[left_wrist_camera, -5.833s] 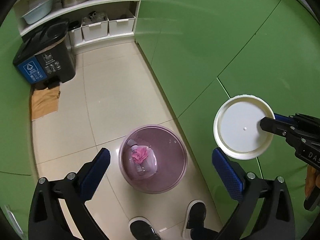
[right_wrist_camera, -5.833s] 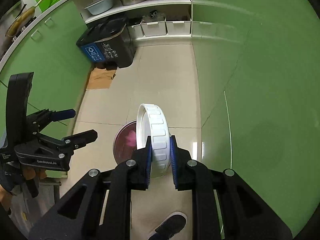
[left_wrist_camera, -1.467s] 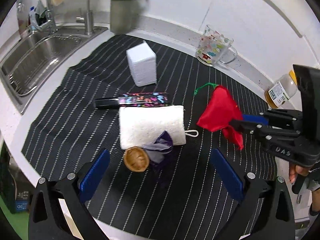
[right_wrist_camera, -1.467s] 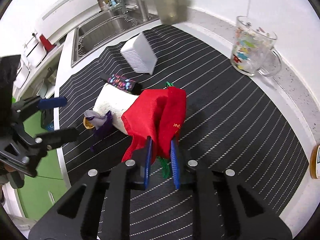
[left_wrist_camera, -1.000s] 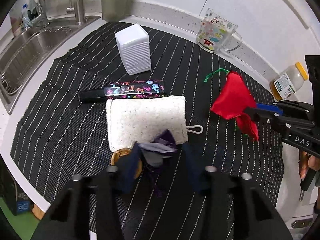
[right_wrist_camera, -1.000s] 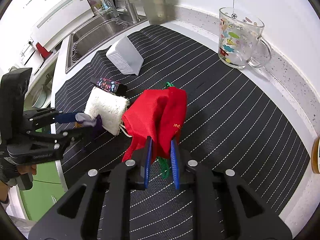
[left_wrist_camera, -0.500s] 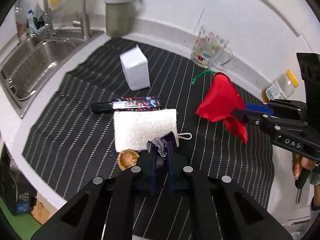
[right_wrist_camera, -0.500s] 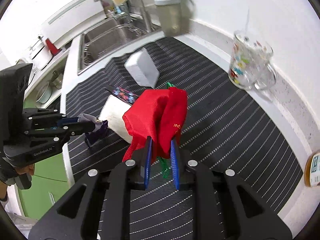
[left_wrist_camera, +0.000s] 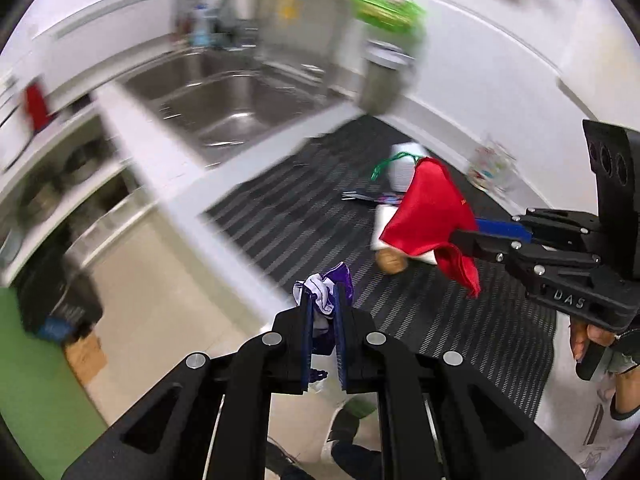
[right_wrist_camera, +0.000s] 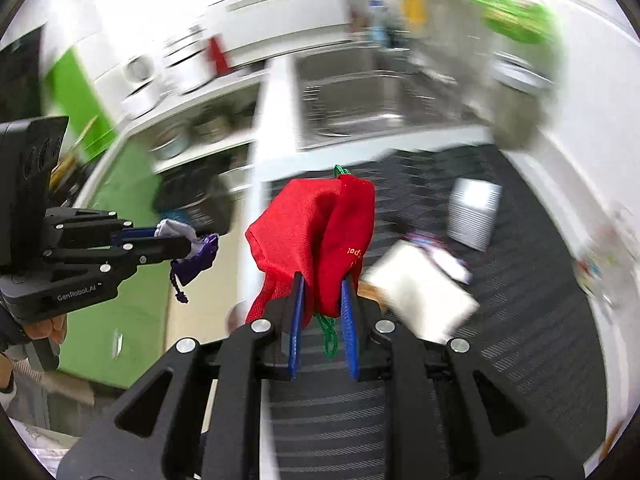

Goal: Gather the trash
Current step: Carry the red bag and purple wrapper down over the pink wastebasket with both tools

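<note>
My left gripper [left_wrist_camera: 322,300] is shut on a purple-and-white cloth pouch [left_wrist_camera: 325,289], held in the air past the counter's front edge; it also shows in the right wrist view [right_wrist_camera: 191,249]. My right gripper [right_wrist_camera: 322,282] is shut on a red drawstring pouch [right_wrist_camera: 316,232] with a green cord, held above the black striped mat [right_wrist_camera: 520,320]; the pouch shows in the left wrist view [left_wrist_camera: 430,212]. Both views are motion-blurred.
On the mat lie a white sponge pad [right_wrist_camera: 420,292], a walnut shell [left_wrist_camera: 391,264], a patterned black tube [left_wrist_camera: 372,198], a white box [right_wrist_camera: 474,212] and a glass mug [left_wrist_camera: 492,168]. A steel sink [left_wrist_camera: 224,96] is behind. A dark bin [left_wrist_camera: 60,296] stands on the floor below.
Both grippers have swung left, away from the mat toward the counter edge and floor, each carrying its pouch. The purple pouch is now off the counter.
</note>
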The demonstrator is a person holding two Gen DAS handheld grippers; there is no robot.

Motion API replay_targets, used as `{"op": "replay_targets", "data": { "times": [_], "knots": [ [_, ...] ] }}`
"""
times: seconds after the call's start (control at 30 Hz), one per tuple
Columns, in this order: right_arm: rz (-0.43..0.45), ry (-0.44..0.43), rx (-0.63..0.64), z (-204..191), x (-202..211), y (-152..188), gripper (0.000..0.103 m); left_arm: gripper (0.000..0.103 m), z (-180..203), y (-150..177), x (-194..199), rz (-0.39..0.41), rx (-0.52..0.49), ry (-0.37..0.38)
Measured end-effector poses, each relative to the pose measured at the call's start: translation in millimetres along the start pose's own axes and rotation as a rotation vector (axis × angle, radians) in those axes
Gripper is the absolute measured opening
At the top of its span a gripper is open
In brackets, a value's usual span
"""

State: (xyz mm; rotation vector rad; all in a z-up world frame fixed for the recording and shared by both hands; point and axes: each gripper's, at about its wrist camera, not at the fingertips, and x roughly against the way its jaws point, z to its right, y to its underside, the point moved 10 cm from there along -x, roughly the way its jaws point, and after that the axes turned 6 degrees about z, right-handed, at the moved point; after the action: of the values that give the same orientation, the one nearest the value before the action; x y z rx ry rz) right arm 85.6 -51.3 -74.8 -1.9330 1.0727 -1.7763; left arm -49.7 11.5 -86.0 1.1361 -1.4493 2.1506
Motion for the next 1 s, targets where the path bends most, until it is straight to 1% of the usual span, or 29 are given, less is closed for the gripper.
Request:
{"op": "replay_targets", "data": {
  "times": [0.1,0.17,0.23,0.27,0.4,0.53,0.6,0.73,0.9,1.0],
  "knots": [
    [-0.012,-0.064,0.056,-49.4,-20.5,-6.4,0.017,0.010,-45.4,19.7,26.5,0.016,0.071,-0.069],
    [-0.033,-0.106,0.088,-84.6,-39.4,-6.8,0.017,0.010,-78.9,38.3,44.1,0.020,0.117,-0.113],
    [-0.056,-0.131,0.110,-112.7,-54.8,-4.3,0.017,0.010,-105.0,54.5,56.1,0.021,0.153,-0.137],
    [-0.071,-0.141,0.128,-131.3,-67.0,-2.4,0.017,0.010,-118.9,63.2,61.0,0.021,0.170,-0.146],
    [-0.113,-0.145,0.148,-174.0,-100.9,2.4,0.017,0.010,-159.7,85.9,67.2,0.016,0.203,-0.159],
    [-0.140,-0.126,0.146,-196.3,-130.4,6.4,0.017,0.010,-192.8,104.0,59.0,0.002,0.229,-0.150],
    [-0.151,-0.121,0.136,-200.1,-145.0,12.6,0.017,0.010,-205.3,114.5,48.7,-0.012,0.236,-0.141],
    [-0.185,-0.108,0.136,-199.0,-197.7,41.8,0.017,0.010,-236.0,142.7,2.5,-0.038,0.249,-0.127],
    [-0.212,-0.101,0.150,-188.0,-281.6,97.3,0.017,0.010,-270.3,196.2,-80.1,-0.067,0.267,-0.123],
    [-0.227,-0.094,0.157,-175.2,-329.9,130.4,0.017,0.010,-286.8,237.7,-138.1,-0.088,0.297,-0.110]
  ]
}}
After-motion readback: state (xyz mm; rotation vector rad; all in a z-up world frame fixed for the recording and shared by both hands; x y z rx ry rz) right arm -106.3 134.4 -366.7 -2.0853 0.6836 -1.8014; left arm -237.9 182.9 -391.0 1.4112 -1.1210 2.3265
